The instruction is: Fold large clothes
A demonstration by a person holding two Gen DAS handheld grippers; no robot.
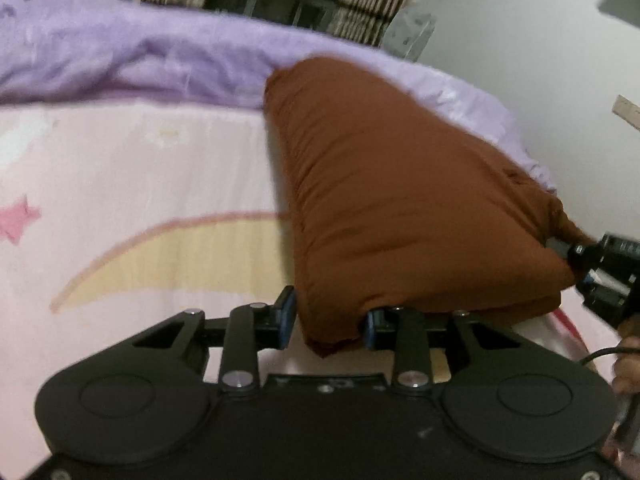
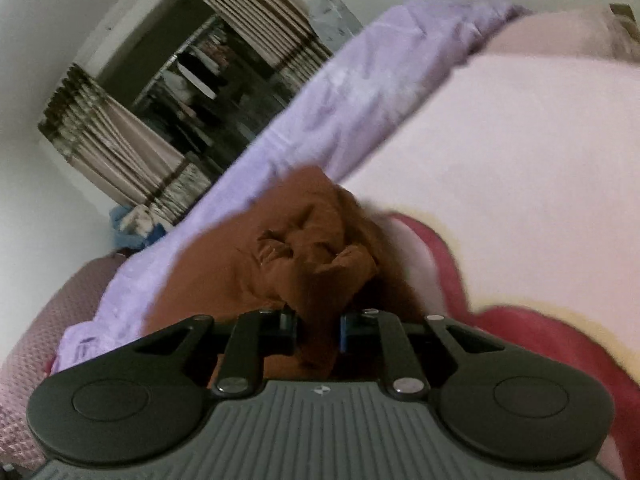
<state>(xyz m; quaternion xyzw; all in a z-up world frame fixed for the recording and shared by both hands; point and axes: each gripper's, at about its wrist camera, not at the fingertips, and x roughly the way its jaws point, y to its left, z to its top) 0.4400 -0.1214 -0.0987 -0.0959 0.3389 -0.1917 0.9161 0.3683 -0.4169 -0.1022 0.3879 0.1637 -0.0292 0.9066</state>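
The brown garment lies on the bed, a long folded bundle running from the near edge away toward the purple blanket heaped along the far side. The left claw is clamped on the garment's near left corner, its blue pads pressing a thick fold of cloth from both sides; taking the corner rather than the middle gives a firm handle on the layered edge. At the right of the left wrist view the right claw meets the garment's near right end, where the cloth is drawn into a twisted point. In its own view the right claw is closed on a bunched wad of brown cloth, the fabric puckered just ahead of the jaws. With one grip at each end of the same near edge, the two hands appear set to lift or carry that edge together, so the bundle stays even instead of sagging. The pink sheet with its star and yellow crescent lies bare to the left, which looks like room for the next fold.
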